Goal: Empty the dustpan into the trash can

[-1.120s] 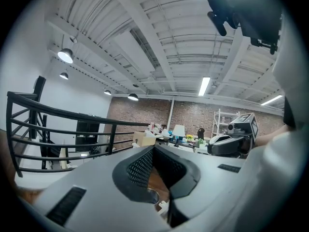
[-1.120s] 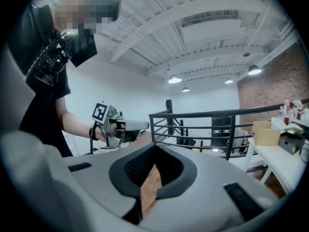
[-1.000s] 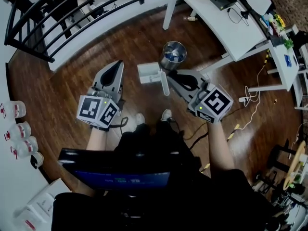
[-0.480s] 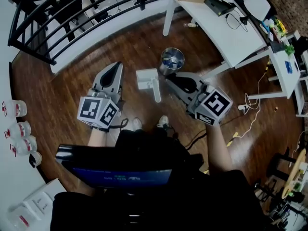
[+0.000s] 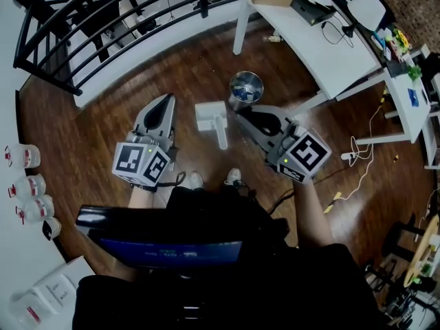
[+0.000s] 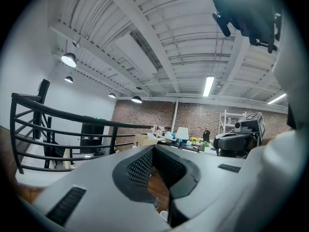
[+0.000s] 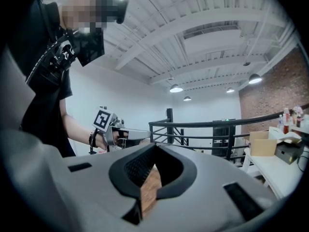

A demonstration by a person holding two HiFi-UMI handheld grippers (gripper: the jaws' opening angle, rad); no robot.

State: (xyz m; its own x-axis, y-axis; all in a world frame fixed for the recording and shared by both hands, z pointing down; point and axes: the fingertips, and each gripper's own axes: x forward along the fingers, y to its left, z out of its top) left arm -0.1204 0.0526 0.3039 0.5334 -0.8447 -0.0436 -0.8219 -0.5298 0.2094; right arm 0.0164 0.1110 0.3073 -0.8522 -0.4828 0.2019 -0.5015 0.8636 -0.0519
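Our left gripper [image 5: 163,104] and right gripper [image 5: 242,115] both have their jaws closed tip to tip, holding nothing. Between them the white dustpan [image 5: 210,113] lies untouched on the wood floor [image 5: 103,122], its handle toward us. The trash can [image 5: 246,88] stands just beyond it, near a leg of the white table [image 5: 323,47]. A black railing [image 5: 89,19] edges the floor at the left.
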